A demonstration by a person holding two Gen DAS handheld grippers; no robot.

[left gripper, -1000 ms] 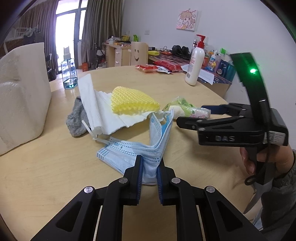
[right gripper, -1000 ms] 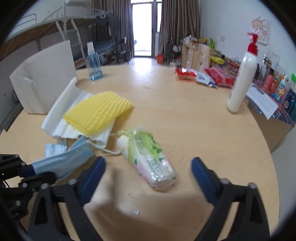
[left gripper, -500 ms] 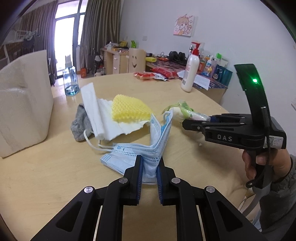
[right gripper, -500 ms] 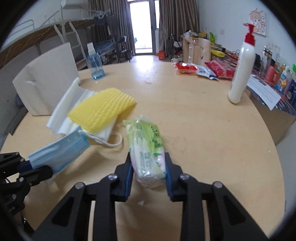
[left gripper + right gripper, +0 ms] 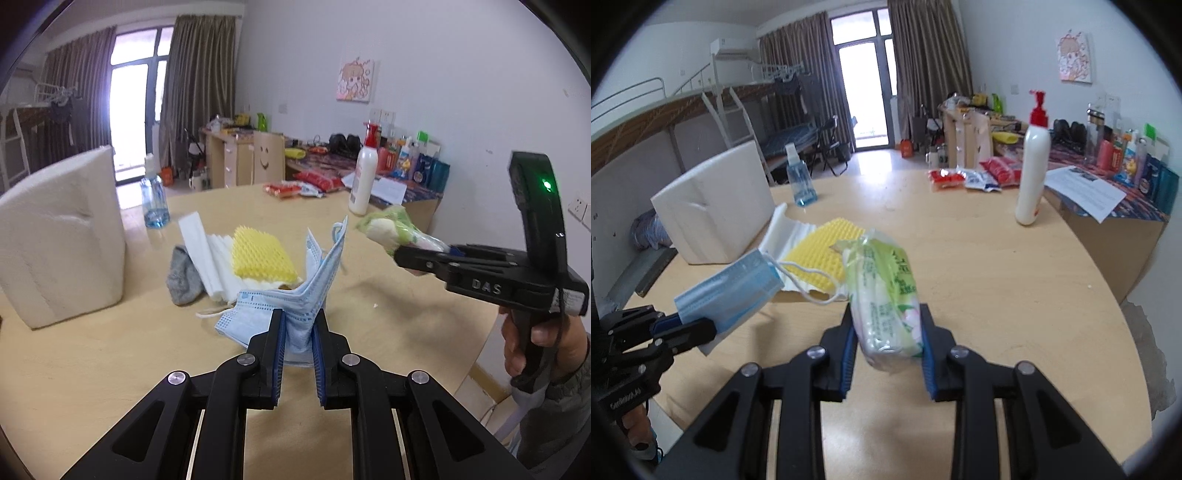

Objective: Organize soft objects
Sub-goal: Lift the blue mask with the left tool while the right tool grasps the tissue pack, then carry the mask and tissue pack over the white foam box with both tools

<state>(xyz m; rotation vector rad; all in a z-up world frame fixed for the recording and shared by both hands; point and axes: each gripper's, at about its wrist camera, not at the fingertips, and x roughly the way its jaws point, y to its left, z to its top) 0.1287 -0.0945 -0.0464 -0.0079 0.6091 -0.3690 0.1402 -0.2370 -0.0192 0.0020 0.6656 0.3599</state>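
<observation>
The round wooden table carries everything. At its far left stands a big white foam block. Just right of that lies the loose pile: a grey cloth, a white corrugated foam sheet and a yellow foam pad resting on the sheet. A white pump bottle stands far right, well apart from the pile.

Both tools are loaded. The left gripper pinches a folded blue face mask, which sticks up from its pads. The right gripper has just closed its jaws on a green tissue pack, which sits squeezed between the 2 blue pads and looks clear of the table.

The step in hand seems to be the carry: 2 soft things picked up together. The next move calls for bringing both to 1 tidy spot, probably beside the yellow pad, and lowering each before letting go so that the limp mask does not snag.
</observation>
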